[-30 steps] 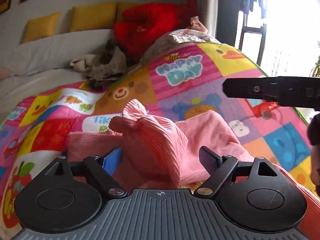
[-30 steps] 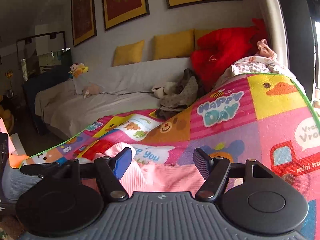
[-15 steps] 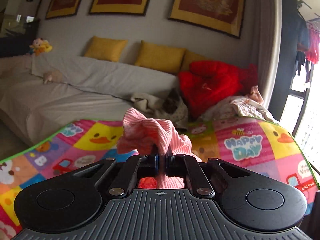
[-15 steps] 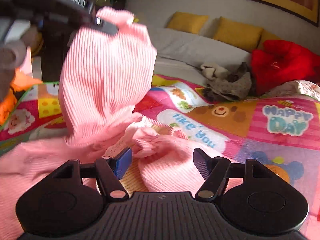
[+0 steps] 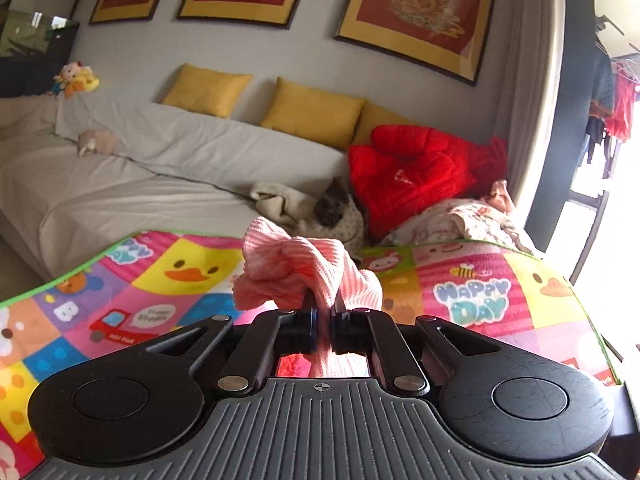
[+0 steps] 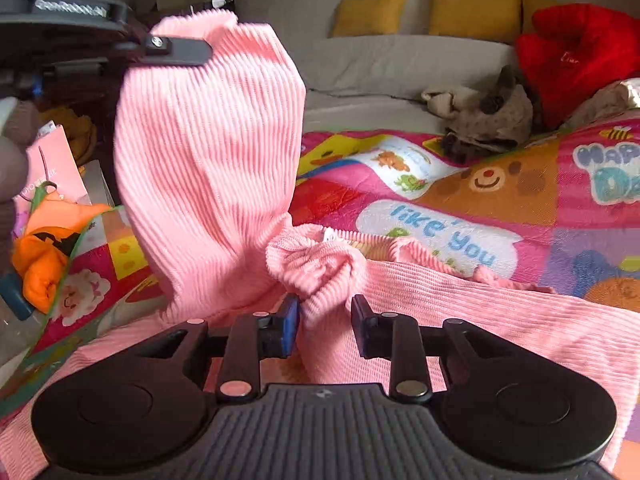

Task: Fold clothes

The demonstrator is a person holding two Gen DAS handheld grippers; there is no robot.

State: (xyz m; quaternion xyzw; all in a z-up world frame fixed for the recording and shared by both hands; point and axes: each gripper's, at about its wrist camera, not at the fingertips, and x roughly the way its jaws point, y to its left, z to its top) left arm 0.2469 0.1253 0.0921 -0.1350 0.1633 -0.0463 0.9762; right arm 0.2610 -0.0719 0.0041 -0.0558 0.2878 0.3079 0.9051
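A pink ribbed garment (image 6: 208, 168) lies partly on the colourful play mat (image 6: 500, 184). My left gripper (image 5: 324, 320) is shut on a bunched part of the pink garment (image 5: 296, 268) and holds it lifted above the mat. In the right wrist view the left gripper (image 6: 176, 46) shows at the upper left with the cloth hanging from it. My right gripper (image 6: 325, 320) has its jaws part-way closed around a raised fold of the garment (image 6: 320, 276), with a gap still showing on both sides.
A grey-sheeted sofa bed (image 5: 120, 184) with yellow cushions (image 5: 312, 114) runs along the back. A red jacket (image 5: 416, 176), a brown-grey garment (image 6: 488, 120) and other clothes (image 5: 460, 216) lie at the mat's far edge. An orange item (image 6: 44, 256) sits at the left.
My left gripper has stayed shut on the garment and holds it up. My right gripper has moved in on a fold and its jaws have narrowed around it.
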